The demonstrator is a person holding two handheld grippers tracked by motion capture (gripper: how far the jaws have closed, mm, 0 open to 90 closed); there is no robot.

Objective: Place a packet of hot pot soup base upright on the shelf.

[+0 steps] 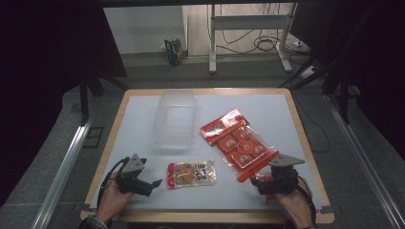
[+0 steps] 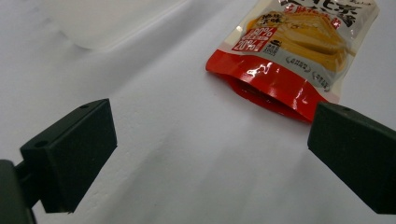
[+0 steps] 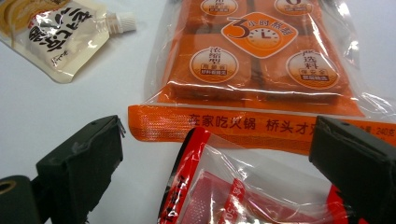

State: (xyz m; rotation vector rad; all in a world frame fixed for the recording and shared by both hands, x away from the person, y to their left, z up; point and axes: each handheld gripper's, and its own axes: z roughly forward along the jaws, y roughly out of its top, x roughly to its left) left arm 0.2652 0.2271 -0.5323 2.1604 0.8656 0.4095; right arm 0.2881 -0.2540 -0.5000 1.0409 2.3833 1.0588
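A spouted pouch point(image 1: 192, 174) with a red end lies at the table's front centre. My left gripper point(image 1: 152, 185) is just left of it, open, jaws aimed at the red end of the pouch point(image 2: 280, 81); only white table lies between them point(image 2: 212, 140). An orange packet of square blocks point(image 1: 244, 147) lies to the right, partly over a red packet point(image 1: 220, 125). My right gripper point(image 1: 256, 181) sits at its near end, open point(image 3: 217, 154). A clear bag with a red edge point(image 3: 219, 191) lies between its jaws, in front of the orange packet point(image 3: 261, 60).
A clear plastic tub point(image 1: 175, 119) stands behind the pouch, left of the packets, and its base edge point(image 2: 107, 28) is seen ahead of the left gripper. The white mat point(image 1: 267, 107) has a wooden rim. A desk frame point(image 1: 248, 33) stands beyond the table.
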